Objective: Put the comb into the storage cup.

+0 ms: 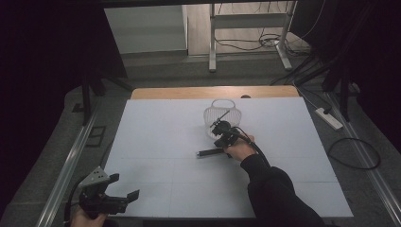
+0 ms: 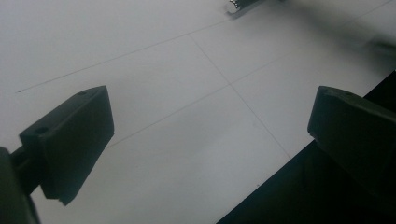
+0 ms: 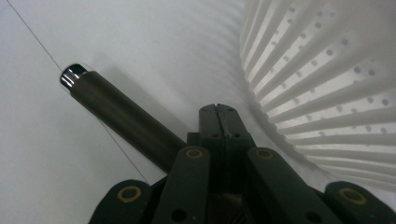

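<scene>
Bench point(image 1: 156, 142): white sheet ruled with thin seams, over a wooden top showing at the far edge. Grey floor around; cables, a white power strip point(image 1: 328, 118) and a metal frame point(image 1: 246, 33) beyond.

White slotted plastic basket point(image 1: 219, 113): upright, far centre of the bench.

Dark cylindrical tube with chrome end cap point(image 1: 208, 152): lying flat near the basket, just beside the right tongs point(image 1: 221, 127); contact unclear.

Right tongs: jaws together, gripping nothing, close to the basket wall.

Left tongs point(image 1: 124, 185): jaws wide apart, at the near left corner of the bench.
</scene>
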Demonstrator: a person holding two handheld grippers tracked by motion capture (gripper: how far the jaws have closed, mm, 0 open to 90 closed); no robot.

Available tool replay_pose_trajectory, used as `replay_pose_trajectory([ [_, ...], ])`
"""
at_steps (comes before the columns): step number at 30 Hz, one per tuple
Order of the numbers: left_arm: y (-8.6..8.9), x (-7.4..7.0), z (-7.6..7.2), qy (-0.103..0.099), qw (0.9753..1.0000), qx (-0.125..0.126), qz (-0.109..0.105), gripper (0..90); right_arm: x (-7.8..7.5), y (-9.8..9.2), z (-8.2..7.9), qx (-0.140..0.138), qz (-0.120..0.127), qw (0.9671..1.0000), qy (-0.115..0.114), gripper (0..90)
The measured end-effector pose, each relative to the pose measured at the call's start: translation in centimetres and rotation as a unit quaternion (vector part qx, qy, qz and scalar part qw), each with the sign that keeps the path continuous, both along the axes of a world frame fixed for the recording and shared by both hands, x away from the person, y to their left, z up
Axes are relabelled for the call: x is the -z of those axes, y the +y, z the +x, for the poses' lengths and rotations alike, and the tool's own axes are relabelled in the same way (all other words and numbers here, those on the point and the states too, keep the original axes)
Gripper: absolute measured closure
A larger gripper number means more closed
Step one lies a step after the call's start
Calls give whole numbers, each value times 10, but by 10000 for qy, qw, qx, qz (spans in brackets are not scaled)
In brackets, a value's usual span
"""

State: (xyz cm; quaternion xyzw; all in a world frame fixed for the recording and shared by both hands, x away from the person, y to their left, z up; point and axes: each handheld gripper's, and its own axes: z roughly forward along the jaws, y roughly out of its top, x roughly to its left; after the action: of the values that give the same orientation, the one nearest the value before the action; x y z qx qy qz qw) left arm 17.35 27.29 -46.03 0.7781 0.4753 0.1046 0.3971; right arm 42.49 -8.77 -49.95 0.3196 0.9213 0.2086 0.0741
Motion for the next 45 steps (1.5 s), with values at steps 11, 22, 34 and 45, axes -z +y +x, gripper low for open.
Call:
replay_pose_trajectory([
  [11,0,0,0,1,10000,-1,6,14,6,-5,-5,-30,-73,10000,58,894],
  [22,-1,0,0,7,10000,-10,7,14,5,-13,-23,-173,-92,9998,88,894],
  [34,-1,0,1,20,10000,-14,19,14,5,-13,-46,-388,-6,9990,201,894],
  [45,-1,0,1,20,10000,-10,33,14,6,-7,-75,-638,11,9975,319,894],
])
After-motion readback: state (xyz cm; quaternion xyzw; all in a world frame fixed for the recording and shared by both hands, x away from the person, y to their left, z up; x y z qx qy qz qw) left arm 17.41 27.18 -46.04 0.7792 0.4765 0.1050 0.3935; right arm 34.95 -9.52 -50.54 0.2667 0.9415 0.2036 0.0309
